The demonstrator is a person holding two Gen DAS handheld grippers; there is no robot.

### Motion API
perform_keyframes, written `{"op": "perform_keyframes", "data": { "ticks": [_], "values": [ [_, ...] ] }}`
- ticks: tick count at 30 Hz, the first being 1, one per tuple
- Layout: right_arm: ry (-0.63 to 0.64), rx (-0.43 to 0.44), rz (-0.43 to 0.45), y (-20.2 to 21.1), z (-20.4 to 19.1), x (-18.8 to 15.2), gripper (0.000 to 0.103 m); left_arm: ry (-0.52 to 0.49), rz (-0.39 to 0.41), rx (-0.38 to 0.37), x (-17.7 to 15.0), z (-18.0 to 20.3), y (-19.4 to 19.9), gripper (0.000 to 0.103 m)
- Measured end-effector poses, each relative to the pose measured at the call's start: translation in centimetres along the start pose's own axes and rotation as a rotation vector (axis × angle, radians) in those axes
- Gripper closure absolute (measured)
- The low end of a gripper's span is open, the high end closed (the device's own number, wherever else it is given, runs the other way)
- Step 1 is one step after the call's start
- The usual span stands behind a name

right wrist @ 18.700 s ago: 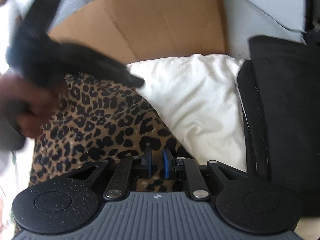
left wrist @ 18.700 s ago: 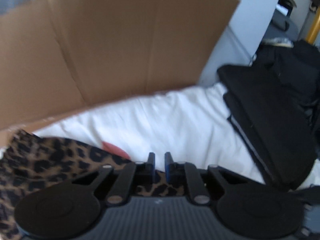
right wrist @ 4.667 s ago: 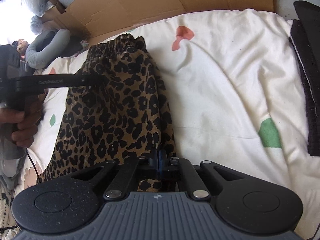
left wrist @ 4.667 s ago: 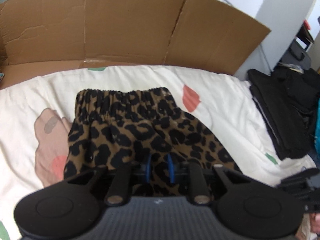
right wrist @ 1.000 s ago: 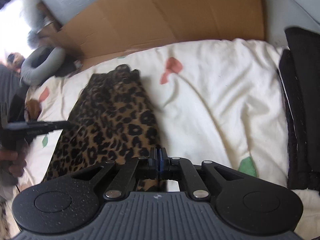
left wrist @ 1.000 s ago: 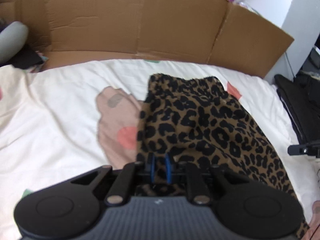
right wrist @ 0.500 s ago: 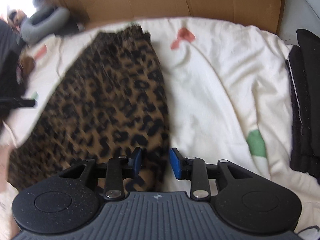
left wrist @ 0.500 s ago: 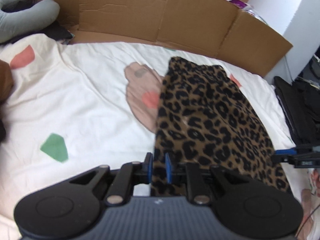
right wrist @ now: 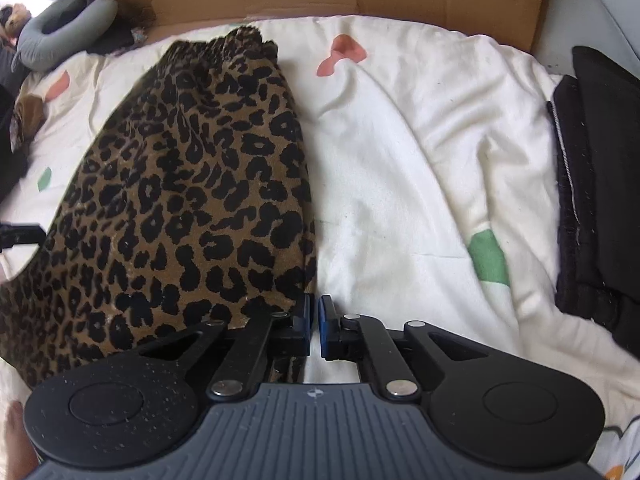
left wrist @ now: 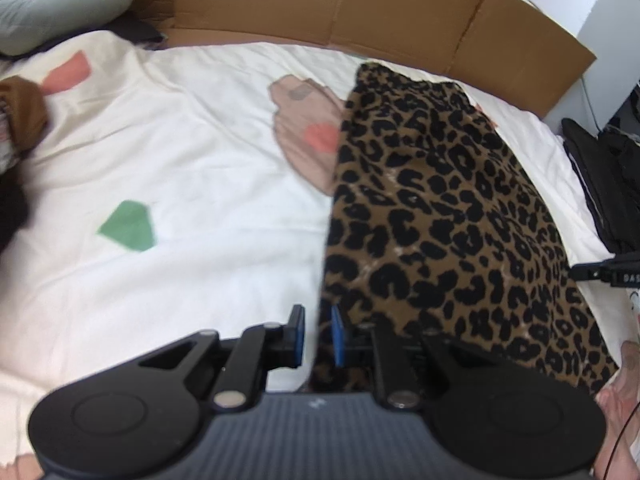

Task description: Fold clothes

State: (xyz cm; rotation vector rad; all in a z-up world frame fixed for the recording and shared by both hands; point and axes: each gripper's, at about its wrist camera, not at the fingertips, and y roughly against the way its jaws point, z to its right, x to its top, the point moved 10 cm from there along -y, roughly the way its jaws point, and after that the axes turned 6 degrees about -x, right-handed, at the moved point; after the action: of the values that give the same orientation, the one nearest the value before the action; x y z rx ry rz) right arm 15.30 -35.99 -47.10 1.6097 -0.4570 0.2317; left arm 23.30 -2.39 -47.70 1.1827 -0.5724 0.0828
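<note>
A leopard-print skirt (left wrist: 440, 208) lies lengthwise on the white bed sheet (left wrist: 180, 160), waistband at the far end. My left gripper (left wrist: 317, 332) sits at the near left corner of its hem. The fingers are a narrow gap apart, with the fabric's edge in that gap and draped over the right finger. In the right wrist view the skirt (right wrist: 192, 200) lies left of centre. My right gripper (right wrist: 314, 324) rests at its near right corner, its blue pads almost together with only sheet showing between them.
Folded black clothes (right wrist: 600, 200) are stacked at the bed's right edge. A cardboard wall (left wrist: 320, 8) lines the far side. A grey neck pillow (right wrist: 60, 28) and a brown garment (left wrist: 20, 116) lie at the far left. A hand (left wrist: 624, 380) shows at lower right.
The skirt has been laid flat on the sheet. My right gripper let go of it half a second ago and has now closed empty. The left gripper's gap looks unchanged.
</note>
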Motion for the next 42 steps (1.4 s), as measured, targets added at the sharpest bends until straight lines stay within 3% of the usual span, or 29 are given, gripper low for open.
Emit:
{"op": "perform_keyframes", "data": {
  "ticks": [8, 10, 12, 13, 15, 25, 36, 42],
  "values": [
    [-0.089, 0.090, -0.033, 2.1, 0.0, -1.0, 0.090, 0.085, 0.006, 0.050, -2.4, -3.5, 3.7, 0.085],
    [-0.103, 0.102, -0.065, 2.2, 0.0, -1.8, 0.083, 0.099, -0.004, 0.064, -3.2, -4.3, 4.4, 0.084],
    [-0.124, 0.109, -0.095, 2.1, 0.3, -2.7, 0.062, 0.116, -0.018, 0.072, -4.0, -4.9, 5.1, 0.078],
    [-0.136, 0.122, -0.106, 2.1, 0.3, -3.1, 0.062, 0.129, -0.021, 0.068, -4.4, -5.2, 5.5, 0.075],
    [-0.157, 0.149, -0.130, 2.1, 0.3, -3.9, 0.062, 0.162, -0.025, 0.036, -5.4, -5.4, 6.0, 0.062],
    [-0.264, 0.263, -0.250, 1.4, 0.1, -7.6, 0.062, 0.283, -0.059, -0.071, -9.4, -5.1, 5.6, 0.061],
    [-0.287, 0.290, -0.312, 1.3, -0.3, -8.6, 0.063, 0.404, -0.055, -0.192, -11.8, -5.1, 4.2, 0.061],
    [-0.294, 0.318, -0.318, 0.8, -0.7, -8.1, 0.064, 0.505, -0.044, -0.332, -11.7, -5.5, 4.1, 0.056]
  ]
}}
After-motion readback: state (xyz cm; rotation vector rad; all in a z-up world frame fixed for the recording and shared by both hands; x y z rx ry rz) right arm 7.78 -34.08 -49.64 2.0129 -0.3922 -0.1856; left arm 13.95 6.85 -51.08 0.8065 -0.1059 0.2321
